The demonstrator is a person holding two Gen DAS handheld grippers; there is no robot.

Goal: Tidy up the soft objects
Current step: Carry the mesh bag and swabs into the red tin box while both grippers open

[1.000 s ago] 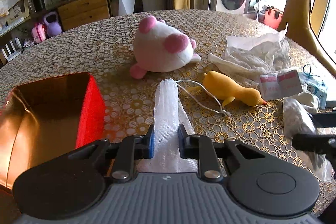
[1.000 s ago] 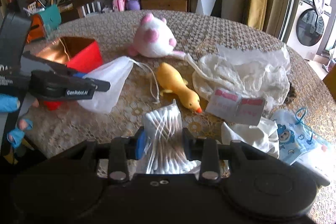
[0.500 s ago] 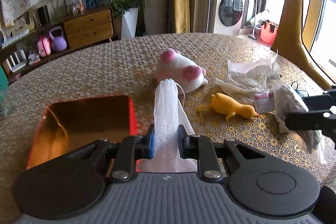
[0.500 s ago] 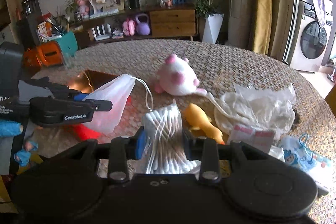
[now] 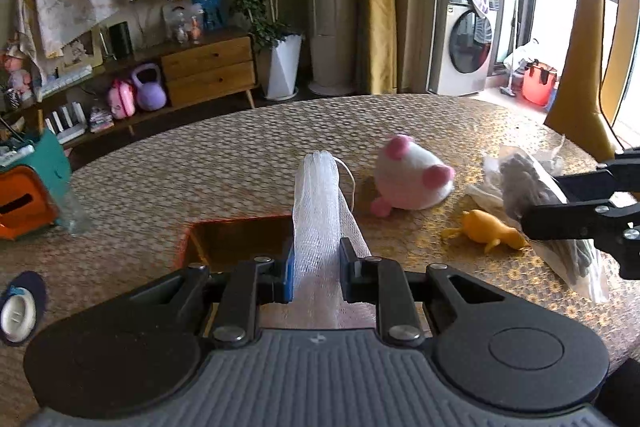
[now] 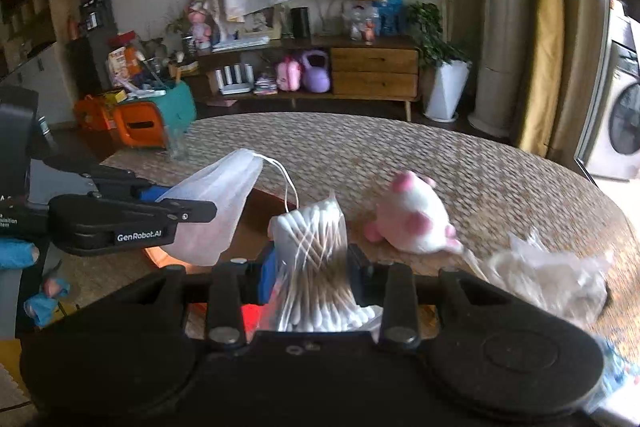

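left wrist view: your left gripper [image 5: 316, 277] is clamped on a white mesh drawstring bag [image 5: 320, 211], held up over the near side of the red box [image 5: 240, 239] on the round table [image 5: 200, 155].
left wrist, loose items: the pink-and-white plush [image 5: 412, 183] and the yellow rubber duck [image 5: 490, 229] lie far right of the box, near each other, not boxed.
left wrist, only here: the duck, and your right gripper [image 5: 580, 217] from the side at the right edge.
right wrist view: your right gripper [image 6: 312, 267] is pinched on a clear bag of cotton swabs [image 6: 316, 267], held just right of the box.
right wrist, only here: your left gripper [image 6: 132, 223] from the side with the mesh bag [image 6: 212, 207] sagging from it, and crumpled white plastic [image 6: 548, 279] at the right.
progress: early, by my reading; you have two items in hand, none visibly in the box, and the plush, duck and plastic are left.
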